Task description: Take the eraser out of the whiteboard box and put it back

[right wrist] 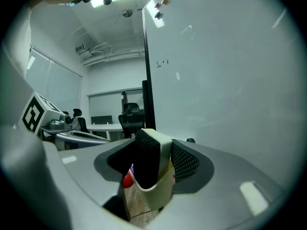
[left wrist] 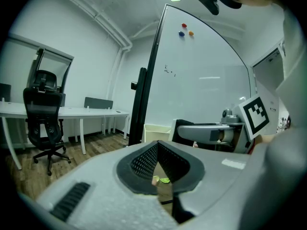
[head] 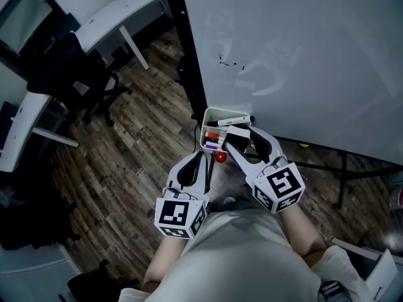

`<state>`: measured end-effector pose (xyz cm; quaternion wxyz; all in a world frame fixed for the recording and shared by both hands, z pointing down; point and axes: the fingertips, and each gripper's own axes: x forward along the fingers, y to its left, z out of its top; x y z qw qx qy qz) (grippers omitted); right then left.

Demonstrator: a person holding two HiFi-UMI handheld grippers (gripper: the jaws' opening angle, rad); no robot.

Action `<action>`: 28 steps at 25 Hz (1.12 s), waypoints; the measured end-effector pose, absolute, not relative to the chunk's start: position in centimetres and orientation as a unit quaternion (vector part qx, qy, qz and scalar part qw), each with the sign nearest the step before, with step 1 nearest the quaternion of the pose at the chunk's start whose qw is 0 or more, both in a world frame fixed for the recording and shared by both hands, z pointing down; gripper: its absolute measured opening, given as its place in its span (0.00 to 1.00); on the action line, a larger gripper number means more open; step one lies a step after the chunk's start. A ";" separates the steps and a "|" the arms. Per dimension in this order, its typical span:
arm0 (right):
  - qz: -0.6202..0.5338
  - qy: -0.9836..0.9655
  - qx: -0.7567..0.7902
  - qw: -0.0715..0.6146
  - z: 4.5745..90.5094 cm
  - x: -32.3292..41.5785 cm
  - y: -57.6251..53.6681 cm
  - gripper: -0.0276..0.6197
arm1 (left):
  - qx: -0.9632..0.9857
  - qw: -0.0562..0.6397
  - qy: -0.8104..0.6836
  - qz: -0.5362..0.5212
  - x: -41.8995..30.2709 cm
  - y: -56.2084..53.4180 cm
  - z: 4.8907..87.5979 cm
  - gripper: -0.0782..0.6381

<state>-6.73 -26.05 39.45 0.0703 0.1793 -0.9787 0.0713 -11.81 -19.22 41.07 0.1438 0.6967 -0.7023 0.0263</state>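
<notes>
Eraser point(right wrist: 147, 158) stands on edge in the whiteboard box point(right wrist: 154, 195), its black felt face toward one pad and its pale back toward the other, top half above the rim. The right gripper point(right wrist: 151, 163) has its fingers pinching it across those two broad faces. The felt side merges with the dark pad, so contact there is a judgement. Gripping the faces rather than the narrow ends probably gives the pads flat surfaces and lets the eraser lift straight up past the box wall.

In the head view the right gripper point(head: 242, 134) reaches into the box point(head: 208, 115), which hangs at the lower corner of the whiteboard point(head: 302, 55) beside its black post. Inside lie a marker point(head: 232, 119) along the far side and smaller orange and purple items nearer; a red round thing point(head: 220, 158) sits just below the box.

The left gripper point(head: 203, 159), fingers pressed together and empty, waits just beside the box, clear of the lift.
</notes>
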 end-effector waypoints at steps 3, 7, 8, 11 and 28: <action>0.066 -0.978 0.183 0.074 39.5 -6.8 -26.0 0.39 | 0.696 0.143 -0.703 0.025 -11.9 -19.2 41.0 0.11; 0.063 -0.977 0.187 0.077 39.5 -6.7 -25.9 0.38 | 0.697 0.141 -0.703 0.023 -11.7 -19.1 41.0 0.11; 0.062 -0.977 0.189 0.077 39.4 -6.7 -25.8 0.38 | 0.697 0.140 -0.702 0.023 -11.7 -19.0 40.9 0.11; 0.061 -0.977 0.191 0.072 39.1 -6.5 -25.7 0.38 | 0.698 0.139 -0.702 0.022 -11.5 -18.9 40.8 0.11; 0.039 -0.977 0.208 0.039 36.4 -5.5 -25.2 0.38 | 0.704 0.135 -0.697 0.019 -10.9 -18.5 40.6 0.11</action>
